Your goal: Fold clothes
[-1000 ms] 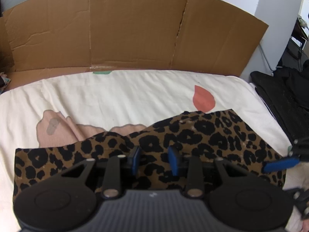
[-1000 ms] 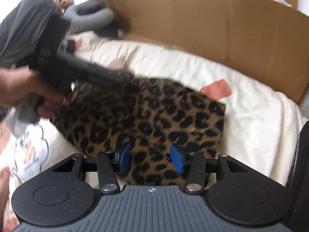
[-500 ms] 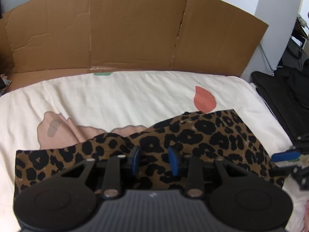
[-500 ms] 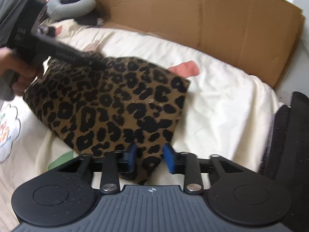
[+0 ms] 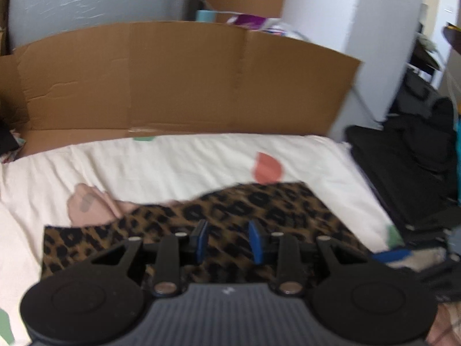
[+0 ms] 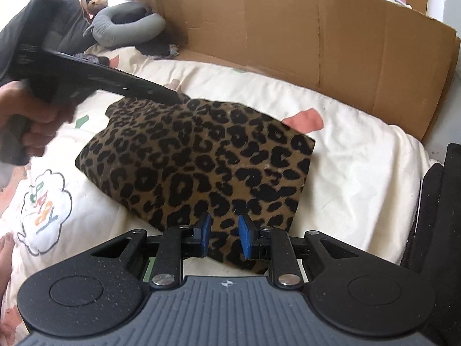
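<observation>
right wrist view: right claw (image 6: 224, 238) pinches the near corner of the brown leopard-print folded garment (image 6: 201, 161), which stretches away toward the left claw (image 6: 175, 99), whose grip is hidden.

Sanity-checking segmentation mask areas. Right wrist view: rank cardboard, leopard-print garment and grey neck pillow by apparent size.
1. cardboard, leopard-print garment: both look about equally large, and the garment lies nearer the camera, so no ranking between them.
2. grey neck pillow: clearly smallest, also farthest away.
</observation>
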`<state>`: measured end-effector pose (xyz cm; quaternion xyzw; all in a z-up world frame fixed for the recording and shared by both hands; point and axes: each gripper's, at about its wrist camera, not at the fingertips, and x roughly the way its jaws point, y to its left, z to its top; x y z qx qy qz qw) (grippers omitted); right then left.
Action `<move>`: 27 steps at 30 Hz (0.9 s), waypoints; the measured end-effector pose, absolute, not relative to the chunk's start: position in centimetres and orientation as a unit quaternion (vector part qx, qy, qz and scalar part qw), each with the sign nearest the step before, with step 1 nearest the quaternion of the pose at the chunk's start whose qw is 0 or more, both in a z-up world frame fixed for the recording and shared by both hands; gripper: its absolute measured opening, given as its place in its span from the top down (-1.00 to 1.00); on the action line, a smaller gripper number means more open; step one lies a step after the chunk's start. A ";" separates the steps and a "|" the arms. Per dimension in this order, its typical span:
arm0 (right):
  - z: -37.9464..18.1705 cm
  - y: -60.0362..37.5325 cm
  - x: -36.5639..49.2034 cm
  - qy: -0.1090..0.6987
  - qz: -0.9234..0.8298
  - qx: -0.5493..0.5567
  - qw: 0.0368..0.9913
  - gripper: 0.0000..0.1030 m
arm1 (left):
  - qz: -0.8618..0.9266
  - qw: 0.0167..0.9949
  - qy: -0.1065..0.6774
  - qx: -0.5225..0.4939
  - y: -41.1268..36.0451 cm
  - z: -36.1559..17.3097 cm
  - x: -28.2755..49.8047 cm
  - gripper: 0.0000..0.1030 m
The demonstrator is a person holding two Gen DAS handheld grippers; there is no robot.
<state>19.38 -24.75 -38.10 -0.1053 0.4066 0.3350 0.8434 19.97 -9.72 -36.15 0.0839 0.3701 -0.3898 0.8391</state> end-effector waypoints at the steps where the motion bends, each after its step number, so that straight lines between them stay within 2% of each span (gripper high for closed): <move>1: -38.3 -24.7 19.3 0.409 0.334 -0.107 0.842 0.46 | -0.397 0.836 0.370 0.086 -9.8 -36.2 19.1 0.37; 4: -39.0 -24.5 19.2 0.418 0.333 -0.108 0.838 0.46 | -0.419 0.823 0.370 0.098 -10.4 -36.7 16.8 0.40; 13: -40.3 -23.6 19.8 0.424 0.328 -0.121 0.835 0.46 | -0.450 0.799 0.369 0.150 -12.0 -39.8 13.8 0.66; 18: -40.6 -23.4 20.0 0.423 0.332 -0.127 0.834 0.47 | -0.441 0.797 0.375 0.172 -11.7 -41.3 14.4 0.94; 27: -40.7 -23.6 20.2 0.422 0.336 -0.125 0.833 0.48 | -0.389 0.822 0.378 0.176 -7.8 -40.7 16.3 0.95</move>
